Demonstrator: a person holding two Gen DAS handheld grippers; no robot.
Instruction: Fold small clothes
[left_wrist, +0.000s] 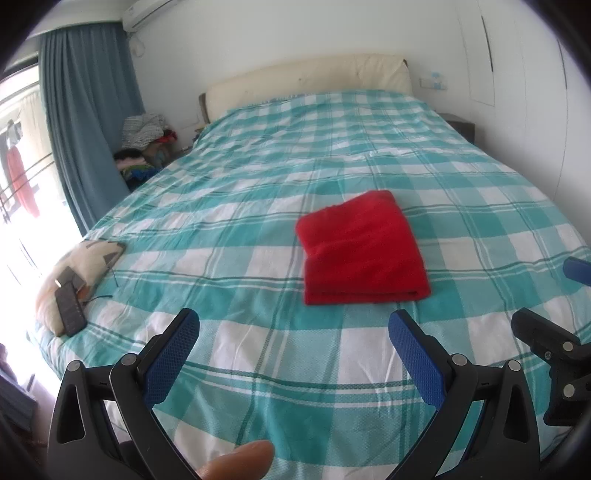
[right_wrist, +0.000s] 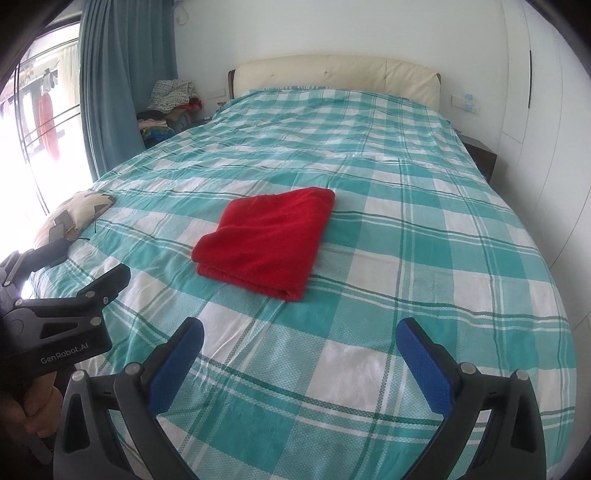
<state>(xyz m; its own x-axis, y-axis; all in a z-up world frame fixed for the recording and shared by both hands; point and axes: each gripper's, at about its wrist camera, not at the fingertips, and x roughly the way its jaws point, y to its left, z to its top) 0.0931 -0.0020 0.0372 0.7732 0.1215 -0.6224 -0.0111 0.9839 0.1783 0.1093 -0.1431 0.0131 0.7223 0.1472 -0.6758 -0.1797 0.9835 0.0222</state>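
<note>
A red cloth (left_wrist: 364, 251), folded into a neat rectangle, lies flat near the middle of a bed (left_wrist: 258, 177) covered in a teal-and-white checked sheet. Both grippers hover over the bed's near end, well apart from the cloth — the left gripper (left_wrist: 293, 354) spread wide and holding nothing, the right gripper (right_wrist: 299, 360) likewise released and empty. A fingertip (left_wrist: 236, 461) shows at the lower edge of the left wrist view. At the bed's left edge, a patterned pillow (left_wrist: 79, 269) carries 2 dark handsets (left_wrist: 70, 306). Beyond stand a cream headboard (right_wrist: 332, 74), blue curtains (left_wrist: 85, 110) and a heap of clothes (left_wrist: 144, 144).
</note>
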